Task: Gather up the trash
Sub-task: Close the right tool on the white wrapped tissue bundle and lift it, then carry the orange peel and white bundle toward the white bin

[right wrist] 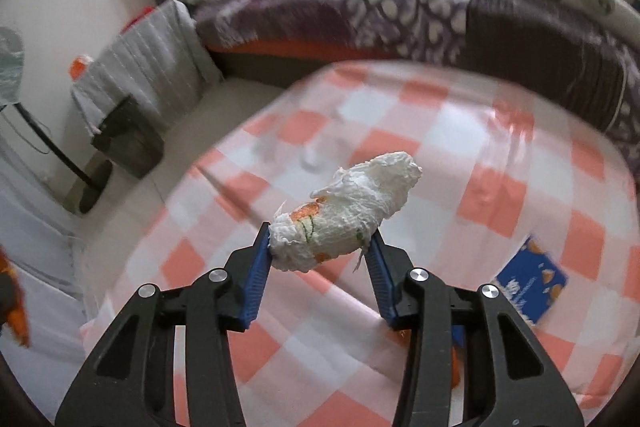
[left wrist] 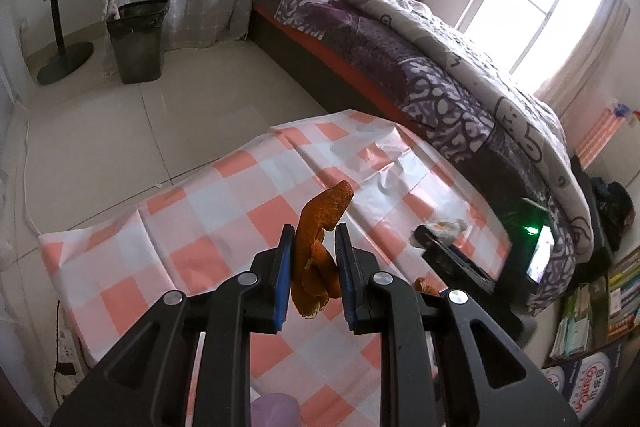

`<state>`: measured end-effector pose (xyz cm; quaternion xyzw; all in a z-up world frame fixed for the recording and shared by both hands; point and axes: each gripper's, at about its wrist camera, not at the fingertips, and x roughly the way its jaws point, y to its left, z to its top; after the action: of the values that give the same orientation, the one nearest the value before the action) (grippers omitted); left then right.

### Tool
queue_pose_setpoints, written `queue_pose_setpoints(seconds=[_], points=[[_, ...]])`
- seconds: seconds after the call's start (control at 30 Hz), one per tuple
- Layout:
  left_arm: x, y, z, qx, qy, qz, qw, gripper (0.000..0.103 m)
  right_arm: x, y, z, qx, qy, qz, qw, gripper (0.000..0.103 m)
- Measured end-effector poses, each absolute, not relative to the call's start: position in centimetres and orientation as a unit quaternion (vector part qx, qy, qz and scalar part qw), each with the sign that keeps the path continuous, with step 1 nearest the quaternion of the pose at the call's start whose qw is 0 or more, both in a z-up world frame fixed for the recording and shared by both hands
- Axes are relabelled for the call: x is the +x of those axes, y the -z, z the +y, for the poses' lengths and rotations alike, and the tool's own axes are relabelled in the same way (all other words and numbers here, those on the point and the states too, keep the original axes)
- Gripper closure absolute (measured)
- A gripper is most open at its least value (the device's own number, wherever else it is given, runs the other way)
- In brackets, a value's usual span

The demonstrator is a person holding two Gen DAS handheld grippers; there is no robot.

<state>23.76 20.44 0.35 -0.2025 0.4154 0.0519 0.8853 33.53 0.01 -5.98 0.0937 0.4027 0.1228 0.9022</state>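
My left gripper (left wrist: 315,233) is shut on a curled orange peel (left wrist: 320,227), held up above the pink-and-white checked table (left wrist: 192,219). My right gripper (right wrist: 320,237) is shut on a crumpled white paper towel (right wrist: 352,211) with orange and green print, also lifted over the checked table (right wrist: 500,187). In the left wrist view the right gripper (left wrist: 432,239) shows at the right with the paper towel (left wrist: 446,229) at its tip. A black trash bin (left wrist: 138,41) stands on the floor at the far left, beside a cloth-covered stand; the blurred right wrist view shows the bin (right wrist: 128,141) too.
A bed (left wrist: 400,39) with a purple patterned quilt runs along the table's far side. A blue packet (right wrist: 532,285) lies on the table at the right. A fan stand (left wrist: 64,59) sits left of the bin. Another bit of orange peel (left wrist: 424,285) lies on the table. Tiled floor (left wrist: 120,131) separates table and bin.
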Motion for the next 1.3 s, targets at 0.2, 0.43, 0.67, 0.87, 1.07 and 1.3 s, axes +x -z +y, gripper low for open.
queue_pose_setpoints(seconds=[0.2, 0.43, 0.67, 0.87, 1.07, 1.3], points=[[23.3, -0.9, 19.3, -0.197, -0.046, 0.403, 0.893, 0.082, 30.2, 2.4, -0.8, 0.079, -0.125, 0.357, 0.922, 0.06], [22.7, -1.1, 17.3, -0.19, -0.039, 0.393, 0.899, 0.082, 26.0, -0.5, -3.3, 0.085, -0.117, 0.324, 0.935, 0.06], [22.0, -0.9, 15.0, -0.171, -0.029, 0.392, 0.904, 0.082, 22.3, -0.9, -6.8, 0.103, -0.099, 0.321, 0.936, 0.059], [22.0, -0.1, 12.6, -0.147, -0.015, 0.401, 0.904, 0.082, 20.6, 0.4, -9.2, 0.106, -0.081, 0.323, 0.937, 0.059], [21.8, 0.4, 10.1, -0.124, -0.003, 0.406, 0.905, 0.082, 19.8, 0.0, -12.5, 0.112, -0.062, 0.313, 0.941, 0.059], [22.2, 1.0, 6.8, -0.106, 0.012, 0.413, 0.905, 0.082, 17.9, -0.5, -16.4, 0.127, -0.039, 0.306, 0.943, 0.059]])
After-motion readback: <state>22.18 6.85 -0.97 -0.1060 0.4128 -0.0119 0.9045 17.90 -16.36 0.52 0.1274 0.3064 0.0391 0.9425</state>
